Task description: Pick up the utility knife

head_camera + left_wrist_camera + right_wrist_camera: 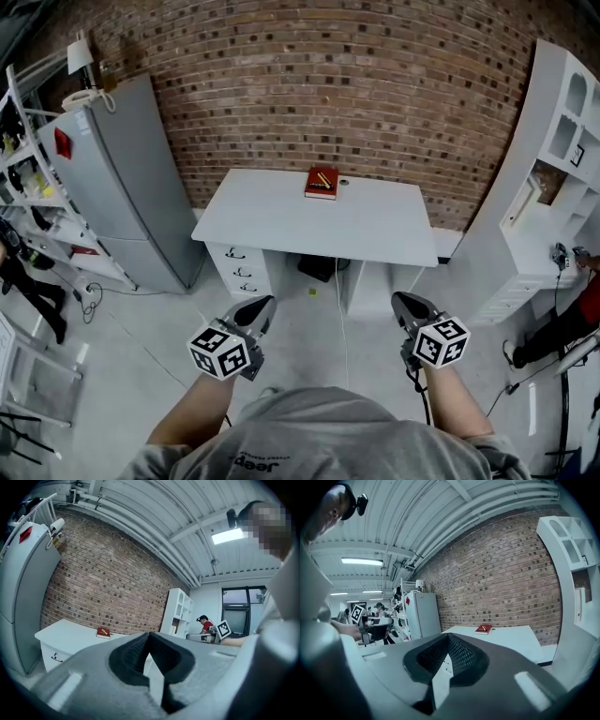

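Fridge (122, 178): grey; stands left of the counter (281, 225)
Left hand-held gripper (256, 310): jaws closed together, nothing between them; well short of the counter
Counter: white; set against the brick wall (375, 84)
Red book (317, 190): lies at the counter's back edge, near the middle
Utility knife (324, 180): yellow; lies on the red book, well apart from both grippers
Right hand-held gripper (410, 306): jaws pressed together, empty
Shelf unit (553, 169): white; far right

- Illumination: bright, even; ceiling strip lamp (229, 536) blown out white.
- Shadows: soft, darkest under desk (281, 225).
- Distortion: heavy fisheye; gripper views' corners black.
- Focus: nearest foreground blurred.
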`<move>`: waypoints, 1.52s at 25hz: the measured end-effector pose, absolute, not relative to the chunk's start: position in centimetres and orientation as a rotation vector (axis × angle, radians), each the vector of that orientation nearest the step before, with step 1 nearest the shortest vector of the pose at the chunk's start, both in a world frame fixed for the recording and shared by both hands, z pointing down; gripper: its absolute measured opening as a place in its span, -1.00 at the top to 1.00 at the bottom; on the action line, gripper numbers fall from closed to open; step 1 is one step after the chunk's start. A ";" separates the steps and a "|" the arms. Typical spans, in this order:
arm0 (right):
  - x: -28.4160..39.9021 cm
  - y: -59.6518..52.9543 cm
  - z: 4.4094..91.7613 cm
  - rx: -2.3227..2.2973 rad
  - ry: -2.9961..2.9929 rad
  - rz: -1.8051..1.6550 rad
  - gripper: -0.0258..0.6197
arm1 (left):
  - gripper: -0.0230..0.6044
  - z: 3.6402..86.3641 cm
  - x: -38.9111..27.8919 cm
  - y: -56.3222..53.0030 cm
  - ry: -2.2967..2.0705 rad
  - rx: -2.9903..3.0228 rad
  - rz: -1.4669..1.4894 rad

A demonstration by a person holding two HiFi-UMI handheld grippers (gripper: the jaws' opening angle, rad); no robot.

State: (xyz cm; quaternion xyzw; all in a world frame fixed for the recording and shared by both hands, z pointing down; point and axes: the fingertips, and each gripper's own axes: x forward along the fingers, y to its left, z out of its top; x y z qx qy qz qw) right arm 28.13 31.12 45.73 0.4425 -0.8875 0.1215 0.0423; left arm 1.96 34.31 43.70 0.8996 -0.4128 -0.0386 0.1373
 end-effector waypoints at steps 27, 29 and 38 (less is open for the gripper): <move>10.5 -3.1 45.2 1.561 -2.588 0.373 0.89 | 0.93 43.9 -14.7 -4.0 -0.873 2.719 -0.100; 10.3 -4.8 45.6 1.557 -2.577 0.380 0.89 | 0.93 44.4 -14.7 -5.7 -0.862 2.712 -0.096; 12.5 -13.0 47.3 1.520 -2.593 0.405 0.89 | 0.93 46.2 -12.3 -12.8 -0.890 2.683 -0.079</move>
